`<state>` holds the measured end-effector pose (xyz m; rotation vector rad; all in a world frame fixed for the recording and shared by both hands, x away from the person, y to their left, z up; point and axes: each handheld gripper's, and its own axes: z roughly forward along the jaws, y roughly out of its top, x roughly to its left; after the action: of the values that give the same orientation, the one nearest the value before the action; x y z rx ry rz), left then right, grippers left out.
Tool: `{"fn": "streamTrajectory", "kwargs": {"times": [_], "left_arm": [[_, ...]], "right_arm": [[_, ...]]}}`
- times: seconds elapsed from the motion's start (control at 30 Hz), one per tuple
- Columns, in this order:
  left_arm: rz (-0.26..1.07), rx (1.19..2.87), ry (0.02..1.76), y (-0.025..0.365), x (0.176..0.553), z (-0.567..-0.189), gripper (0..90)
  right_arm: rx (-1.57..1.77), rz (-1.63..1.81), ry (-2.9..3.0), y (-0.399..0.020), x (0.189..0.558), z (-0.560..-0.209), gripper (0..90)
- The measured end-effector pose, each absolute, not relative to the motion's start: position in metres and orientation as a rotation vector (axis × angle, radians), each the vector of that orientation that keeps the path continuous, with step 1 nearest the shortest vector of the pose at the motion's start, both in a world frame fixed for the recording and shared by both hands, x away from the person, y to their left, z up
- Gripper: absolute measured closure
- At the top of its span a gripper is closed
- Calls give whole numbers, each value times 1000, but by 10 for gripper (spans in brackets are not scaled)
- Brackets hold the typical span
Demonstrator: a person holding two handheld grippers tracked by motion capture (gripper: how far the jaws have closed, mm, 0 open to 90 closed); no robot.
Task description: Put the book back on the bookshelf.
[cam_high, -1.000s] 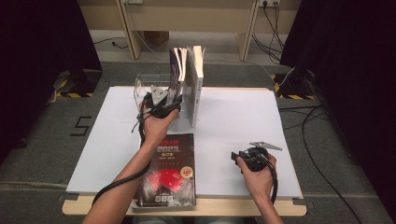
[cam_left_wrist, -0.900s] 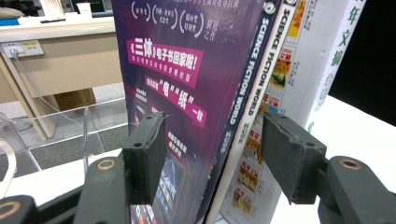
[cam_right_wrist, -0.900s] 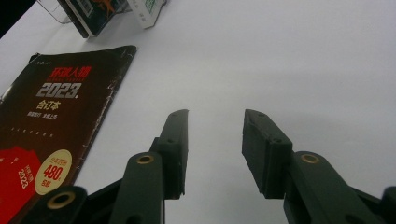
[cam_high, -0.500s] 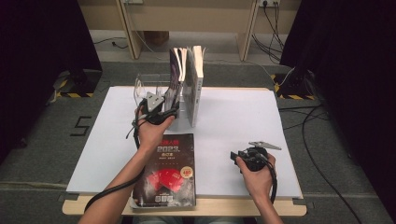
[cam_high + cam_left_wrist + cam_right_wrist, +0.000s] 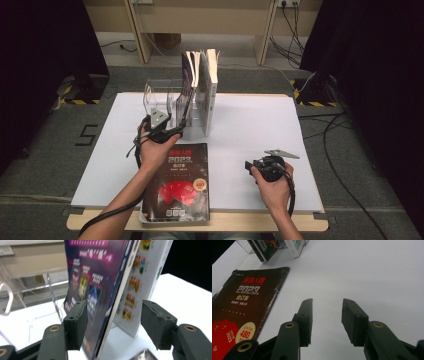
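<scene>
Several books stand upright in a clear rack (image 5: 159,96) at the back of the white table (image 5: 250,120). One is a purple-covered magazine (image 5: 188,75) (image 5: 100,272), with a white book (image 5: 211,95) (image 5: 147,265) beside it. My left gripper (image 5: 172,131) (image 5: 113,305) is open at the magazine's lower near edge. That edge lies between the jaws, and the right pad (image 5: 157,325) stands clear of it. A black and red book (image 5: 176,184) (image 5: 244,305) lies flat near the front edge. My right gripper (image 5: 250,165) (image 5: 327,301) rests open over bare table with nothing between its fingers.
The clear rack (image 5: 37,282) (image 5: 244,245) has free slots to the left of the books. Bare white table stretches to the right of the books and around the right hand. Dark curtains, cables and wooden furniture legs surround the table.
My left hand has drawn a little towards the near left and sunk, staying at the magazine's lower edge. The right hand and the books have not moved.
</scene>
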<state>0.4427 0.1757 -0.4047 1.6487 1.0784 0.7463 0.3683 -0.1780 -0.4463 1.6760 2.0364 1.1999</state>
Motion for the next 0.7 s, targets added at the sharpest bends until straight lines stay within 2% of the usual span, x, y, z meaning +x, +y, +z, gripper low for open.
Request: {"fn": "streamTrajectory", "kwargs": {"times": [0.7], "left_arm": [[638,1686,1225,230,403,-451,410]], "right_arm": [[1642,1193,2110,-155,379,-442,619]]}}
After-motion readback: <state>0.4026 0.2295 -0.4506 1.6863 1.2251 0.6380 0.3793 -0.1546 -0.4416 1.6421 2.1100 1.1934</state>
